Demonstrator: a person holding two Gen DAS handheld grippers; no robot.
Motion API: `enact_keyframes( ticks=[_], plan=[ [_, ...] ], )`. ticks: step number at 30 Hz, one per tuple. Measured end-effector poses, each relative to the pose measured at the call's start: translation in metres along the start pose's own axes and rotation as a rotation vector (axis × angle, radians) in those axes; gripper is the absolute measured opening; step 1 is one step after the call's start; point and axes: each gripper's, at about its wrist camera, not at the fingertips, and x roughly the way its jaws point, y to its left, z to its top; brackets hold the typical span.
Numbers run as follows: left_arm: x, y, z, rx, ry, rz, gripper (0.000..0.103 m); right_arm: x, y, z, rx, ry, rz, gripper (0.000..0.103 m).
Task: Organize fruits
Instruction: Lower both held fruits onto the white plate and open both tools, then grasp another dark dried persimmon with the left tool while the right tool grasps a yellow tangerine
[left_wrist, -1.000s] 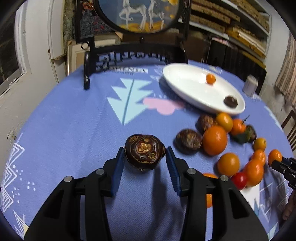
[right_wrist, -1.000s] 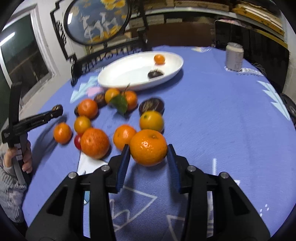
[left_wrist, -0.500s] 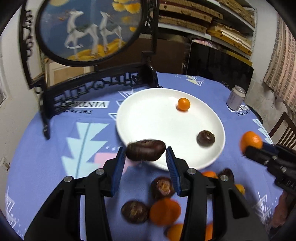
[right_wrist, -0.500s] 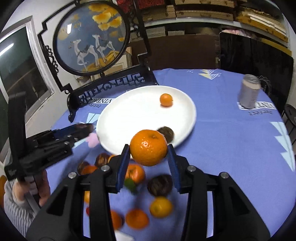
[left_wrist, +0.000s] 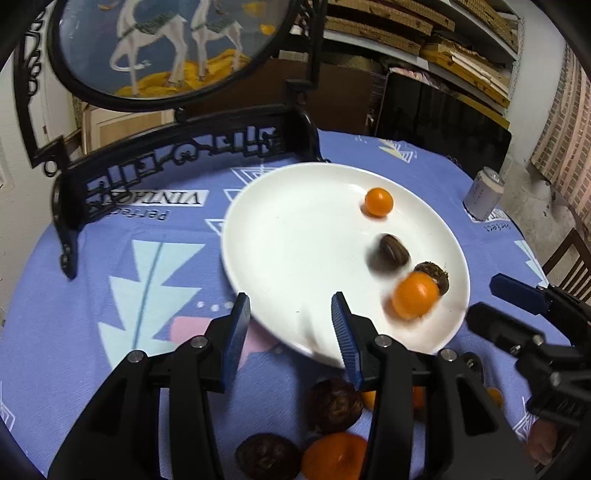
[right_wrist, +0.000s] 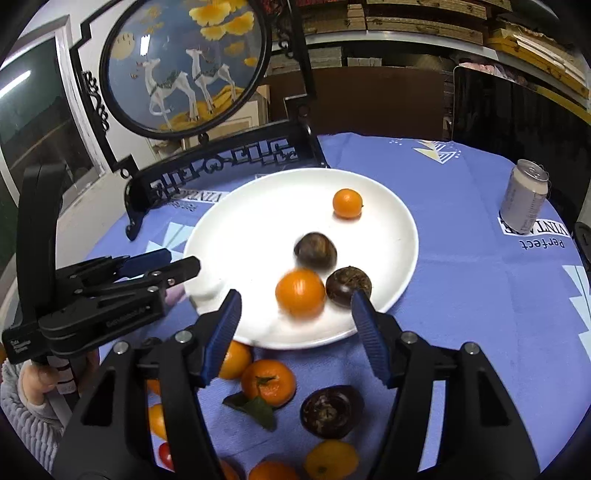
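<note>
On the round white ceramic plate (right_wrist: 399, 229), a blurred orange mandarin (right_wrist: 300, 292) and dark brown chestnut-like fruit (right_wrist: 315, 251) may roll off. The right gripper (right_wrist: 295, 314) is opening, empty; the left gripper (left_wrist: 291, 325) gapes empty.

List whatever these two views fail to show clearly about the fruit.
- Right wrist view: the large orange and dark fruit on the plate are motion-blurred.
- Left wrist view: the right tool and left tool cover the loose fruit.
- Both views: the bottom edge cuts the pile off.
</note>
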Motion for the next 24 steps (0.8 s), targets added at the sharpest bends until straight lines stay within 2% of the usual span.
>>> enact_keyframes(
  ticks=[4,9,16,24],
  plan=[
    [-0.021,0.012,-0.006,-0.034,-0.037,0.001,0.056,-0.023,0.0,-0.002,0.007,-0.039,0.015,0.064],
    [-0.043,0.026,-0.031,-0.043,-0.057,0.031,0.059,-0.056,-0.002,-0.016,0.021,-0.082,0.034,0.071],
    [-0.05,0.045,-0.075,-0.07,0.009,0.036,0.059,-0.083,-0.008,-0.056,0.041,-0.084,0.045,0.079],
    [-0.047,0.035,-0.086,-0.02,0.039,-0.02,0.059,-0.088,-0.021,-0.072,0.075,-0.067,0.049,0.083]
  ],
)
